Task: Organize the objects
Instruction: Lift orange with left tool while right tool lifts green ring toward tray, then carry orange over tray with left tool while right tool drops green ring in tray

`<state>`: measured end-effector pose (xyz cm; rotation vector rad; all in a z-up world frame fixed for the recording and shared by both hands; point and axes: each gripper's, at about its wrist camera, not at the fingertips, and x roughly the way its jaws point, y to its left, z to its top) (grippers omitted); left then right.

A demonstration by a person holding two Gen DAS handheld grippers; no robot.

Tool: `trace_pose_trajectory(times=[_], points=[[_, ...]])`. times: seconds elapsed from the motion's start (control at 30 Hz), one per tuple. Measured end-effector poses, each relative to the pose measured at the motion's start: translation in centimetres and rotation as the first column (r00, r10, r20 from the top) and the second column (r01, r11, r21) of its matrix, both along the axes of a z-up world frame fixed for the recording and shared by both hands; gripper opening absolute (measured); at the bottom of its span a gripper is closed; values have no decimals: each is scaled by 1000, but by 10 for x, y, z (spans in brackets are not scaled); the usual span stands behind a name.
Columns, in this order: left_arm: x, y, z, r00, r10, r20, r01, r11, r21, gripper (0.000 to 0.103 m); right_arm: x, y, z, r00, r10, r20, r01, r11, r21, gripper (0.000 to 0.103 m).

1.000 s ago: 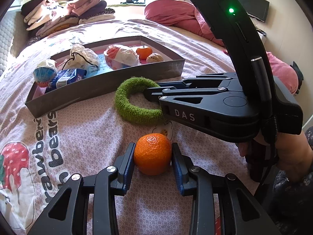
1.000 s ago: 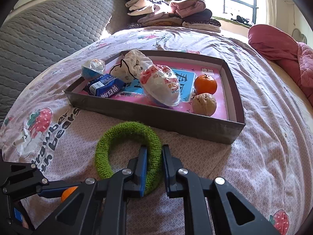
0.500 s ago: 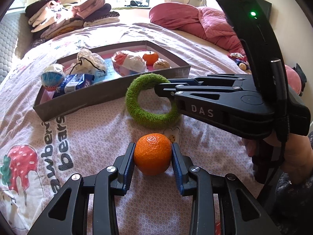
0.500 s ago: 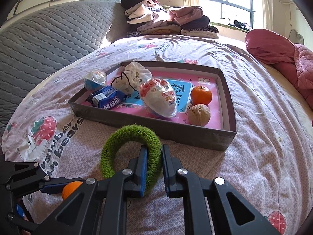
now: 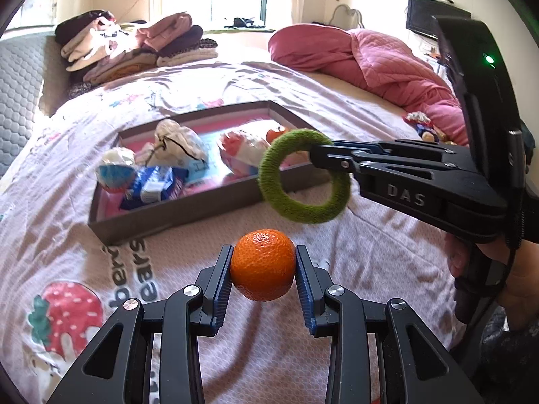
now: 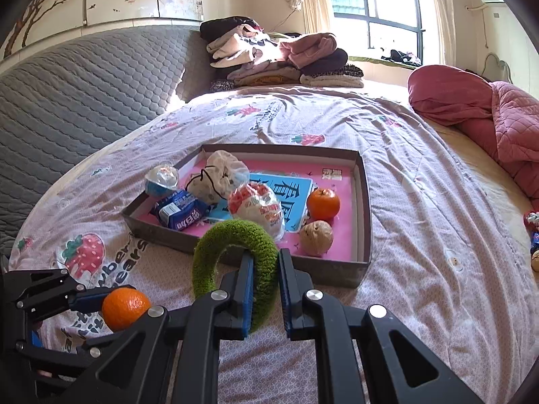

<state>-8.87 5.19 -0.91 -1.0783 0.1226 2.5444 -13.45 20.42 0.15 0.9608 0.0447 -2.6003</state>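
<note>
**Both grips loaded, carrying to the tray**

My left gripper [image 5: 263, 267] is clamped on the round orange tangerine [image 5: 262, 264] — blue pads pressing its two sides at about the widest part, fruit clear of the bedsheet with its shadow beneath it. My right gripper [image 6: 262, 286] is squeezed tight on the fuzzy green fabric ring [image 6: 235, 256], pinching one side of the band; the rest of the loop stands up ahead of the fingertips and slightly to their left. Nothing loose in either grip that I can see.

Target is the shallow grey cardboard tray with pink lining [image 6: 362, 202], ahead of and below both grippers. It holds a second tangerine [image 6: 322, 203], a walnut-like brown ball [image 6: 316, 237], a plastic-wrapped red-and-white packet [image 6: 257, 207], a blue carton [image 6: 182, 213] and a few bagged items.

How I'd do it:
- Keep both loads above the near wall — the ring hangs lower than the fingers, so judge clearance from its bottom edge, not from the pads.
- Free floor looks best at the right end of the tray, beyond the walnut and fruit. Tangerine goes next to its twin; ring wherever it lies flat.
- Lower the tangerine almost to the liner before letting go — it will roll.
- The grippers sit near each other, right one ahead of the left; stagger the drops so the bodies don't collide.
</note>
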Motion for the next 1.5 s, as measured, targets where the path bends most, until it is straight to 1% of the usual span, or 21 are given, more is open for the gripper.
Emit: trace_pose_trajectory(times=[0.5,0.87,1.07,1.2,1.5], points=[[-23,-22,25,997,55,-61,-55,998,1,36,-6,6,30,997,-15,-77,15,1000,-4,14],[-60,-32,49,989,87,-118,-89,996,-9,36,-21,12,45,992,-31,-119,30,999,-14,14],[-78,-42,60,984,110,-143,-110,994,5,36,-31,15,57,986,-44,-159,41,999,-26,14],[-89,-46,59,980,122,-155,-123,992,1,36,-40,20,56,983,-65,-170,59,997,-44,14],[-114,-44,40,984,129,-123,-129,992,3,36,-59,26,46,985,-90,-149,85,996,-38,14]])
